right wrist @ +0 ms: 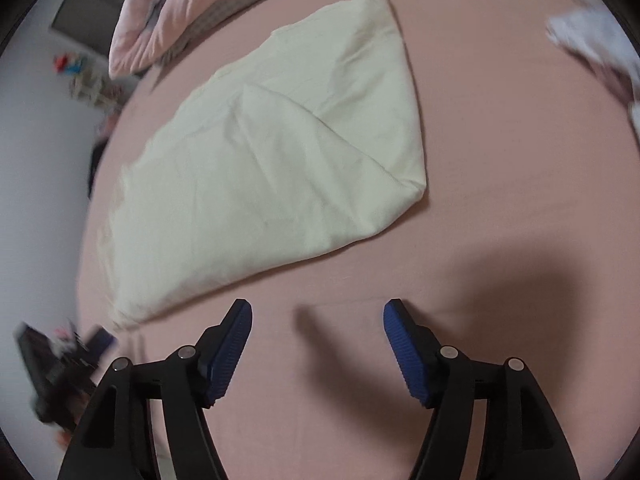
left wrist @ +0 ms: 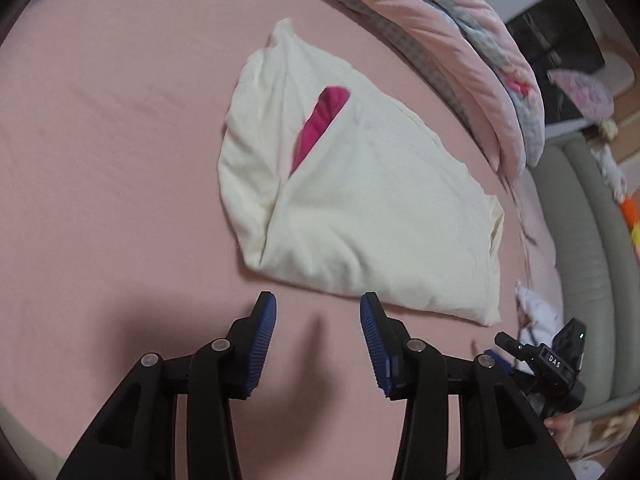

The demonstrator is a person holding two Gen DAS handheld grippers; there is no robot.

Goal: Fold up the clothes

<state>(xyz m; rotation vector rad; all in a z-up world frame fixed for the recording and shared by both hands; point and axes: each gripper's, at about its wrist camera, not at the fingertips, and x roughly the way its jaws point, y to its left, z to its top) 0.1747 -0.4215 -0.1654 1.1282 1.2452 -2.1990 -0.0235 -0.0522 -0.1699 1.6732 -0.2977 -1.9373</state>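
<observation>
A cream garment [left wrist: 360, 216] lies folded into a rough wedge on the pink bed sheet [left wrist: 100, 140], with a magenta patch [left wrist: 320, 120] showing in a gap of the fold. My left gripper [left wrist: 318, 308] is open and empty, hovering just short of the garment's near edge. In the right wrist view the same cream garment [right wrist: 272, 152] lies flat on the pink bed sheet [right wrist: 500, 180]. My right gripper [right wrist: 318, 316] is open and empty, just short of its near edge. The right gripper also shows at the lower right of the left wrist view [left wrist: 500, 350].
A pink quilt [left wrist: 460, 40] is piled along the far edge of the bed; it also shows in the right wrist view [right wrist: 160, 12]. A white patterned cloth [left wrist: 536, 312] lies near the bed's right edge. A grey padded bed frame [left wrist: 588, 260] runs along the right.
</observation>
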